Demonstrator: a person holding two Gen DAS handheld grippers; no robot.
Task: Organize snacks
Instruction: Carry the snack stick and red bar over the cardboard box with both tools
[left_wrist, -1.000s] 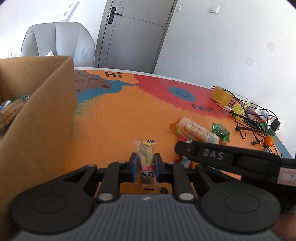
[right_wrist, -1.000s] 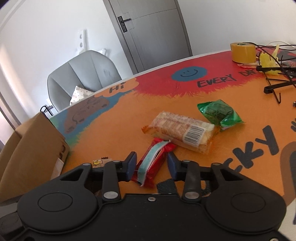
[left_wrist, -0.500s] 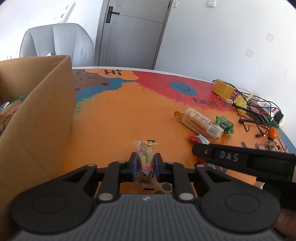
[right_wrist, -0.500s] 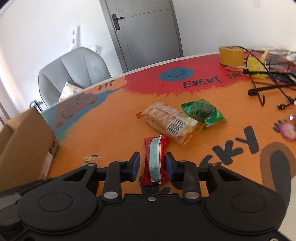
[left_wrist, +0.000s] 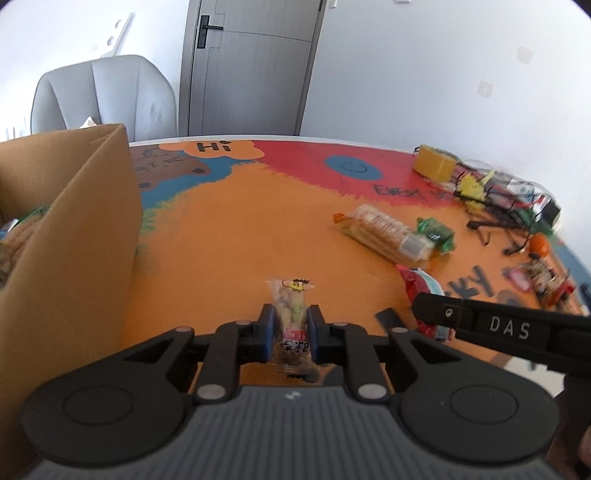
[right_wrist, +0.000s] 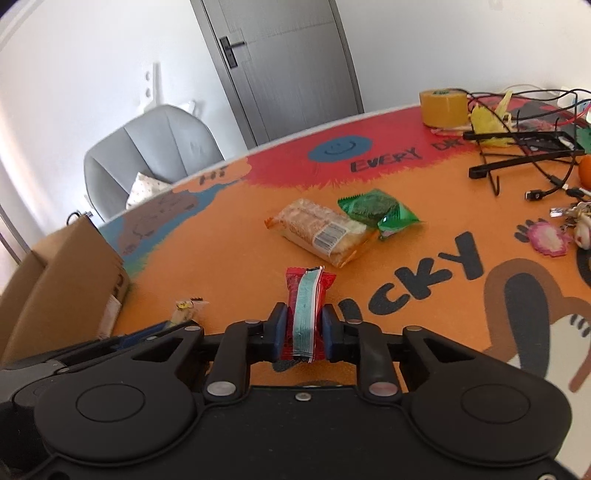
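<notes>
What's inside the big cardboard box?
Over the cardboard box wall, a pale snack packet with a green edge peeks out. The wall hides everything deeper inside.

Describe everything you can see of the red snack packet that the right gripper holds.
The red snack packet is a small, flat, glossy plastic wrapper with a pale blue-green stripe along its length and crimped ends. It looks sealed and stands on edge, pointing forward, clamped on both sides between the blue pads of the right gripper fingers. Its far end juts beyond them above the orange table mat. Whether it touches the mat cannot be told. No other snack touches it.
</notes>
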